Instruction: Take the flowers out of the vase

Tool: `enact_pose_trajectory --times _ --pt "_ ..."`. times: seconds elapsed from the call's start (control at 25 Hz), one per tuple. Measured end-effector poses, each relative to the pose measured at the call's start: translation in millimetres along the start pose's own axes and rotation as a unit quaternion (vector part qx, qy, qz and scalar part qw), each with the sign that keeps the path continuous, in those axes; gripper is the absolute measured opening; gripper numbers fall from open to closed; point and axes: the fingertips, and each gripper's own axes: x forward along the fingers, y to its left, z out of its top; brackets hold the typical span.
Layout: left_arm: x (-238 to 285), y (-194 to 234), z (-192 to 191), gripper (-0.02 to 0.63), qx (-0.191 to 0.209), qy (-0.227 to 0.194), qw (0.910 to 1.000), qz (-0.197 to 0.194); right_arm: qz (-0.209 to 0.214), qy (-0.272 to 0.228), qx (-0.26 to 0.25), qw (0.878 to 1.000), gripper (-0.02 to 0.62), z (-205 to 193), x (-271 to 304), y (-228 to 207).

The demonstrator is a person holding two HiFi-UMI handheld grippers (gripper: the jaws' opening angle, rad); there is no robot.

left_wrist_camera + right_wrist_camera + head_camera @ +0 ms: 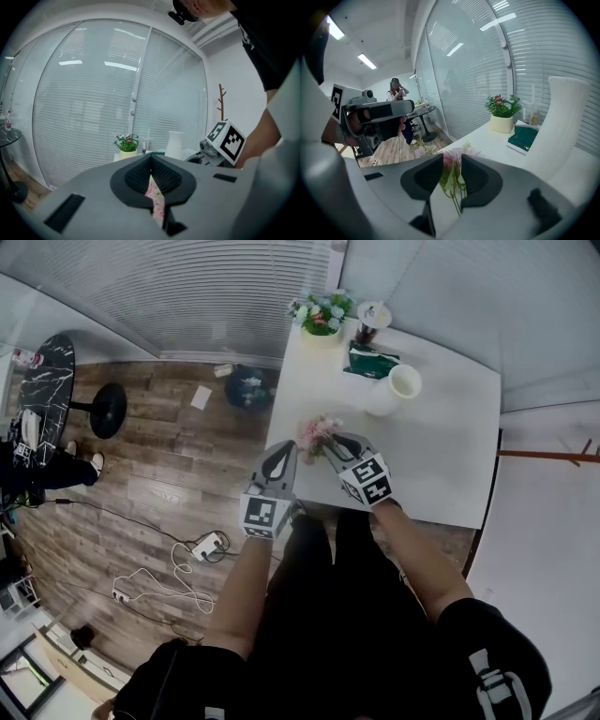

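Currently, the flowers [317, 432] are out of the vase [394, 390], which stands well beyond both grippers, and they appear to rest on the table [441, 465] near its front edge. The right gripper [451, 165] is released: its pads stand apart, with stems and pink blooms loose between them. The left gripper [151, 158], just left of the blooms, is clenched, with no grasp evident; the blooms show beyond its slit.

Hazard: drawing the right gripper back may snag the foliage and drag the bunch off the edge. A sideways sweep of the left gripper would push it likewise.
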Motion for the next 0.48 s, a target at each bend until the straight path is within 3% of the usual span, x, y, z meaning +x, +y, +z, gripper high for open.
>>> enact_pose_trajectory --times 0.48 --pt "-8 -23 51 0.011 0.023 -0.014 0.9996 -0.005 0.004 -0.090 -0.032 0.995 0.116 75 -71 7"
